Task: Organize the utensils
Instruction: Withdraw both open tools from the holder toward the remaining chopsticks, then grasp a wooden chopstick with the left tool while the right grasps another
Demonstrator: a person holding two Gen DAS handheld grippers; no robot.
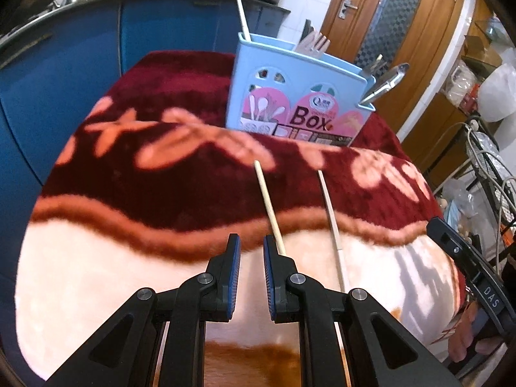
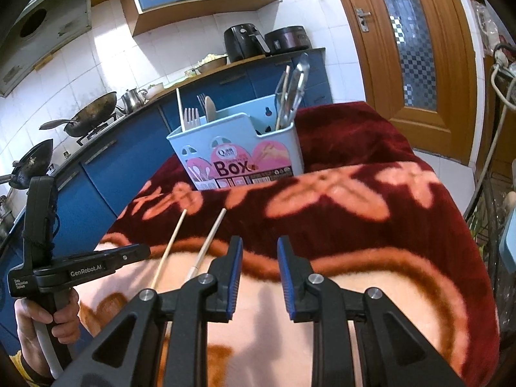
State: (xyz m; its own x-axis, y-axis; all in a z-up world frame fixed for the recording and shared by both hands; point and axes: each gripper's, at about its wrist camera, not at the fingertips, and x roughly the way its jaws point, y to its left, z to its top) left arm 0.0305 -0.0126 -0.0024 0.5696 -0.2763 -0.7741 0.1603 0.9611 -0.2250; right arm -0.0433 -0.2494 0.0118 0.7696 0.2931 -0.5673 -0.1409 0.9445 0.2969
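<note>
right now two chopsticks lie side by side on the blanket-covered table (image 1: 96,258), tips toward the light blue utensil box (image 1: 290,96) that stands farther back on the dark red part of the blanket. in the left wrist view the left chopstick (image 1: 269,208) runs down to just beside the right finger of the left hand-held gripper (image 1: 251,242), and the right chopstick (image 1: 332,229) lies a little apart to its right. the left hand-held gripper hangs over the pale part of the blanket with a narrow gap between its blue pads, and nothing sits in that gap. the right hand-held gripper (image 2: 259,245) also hangs over the blanket, to the right of both chopsticks; its gap is narrow too, slightly wider than the other one's, and bare blanket shows between the pads. in the right wrist view a hand (image 2: 48,319) grips the handle of the left tool at the lower left.

the utensil box already holds things: a single pale stick (image 2: 179,109) in its left end, white plastic forks (image 2: 191,117) and a wooden spoon (image 2: 210,108) beside it, and metal tongs (image 2: 295,90) with another stick in the right compartment. behind the table run blue kitchen cabinets (image 2: 106,167) and a wooden door (image 2: 412,48).
</note>
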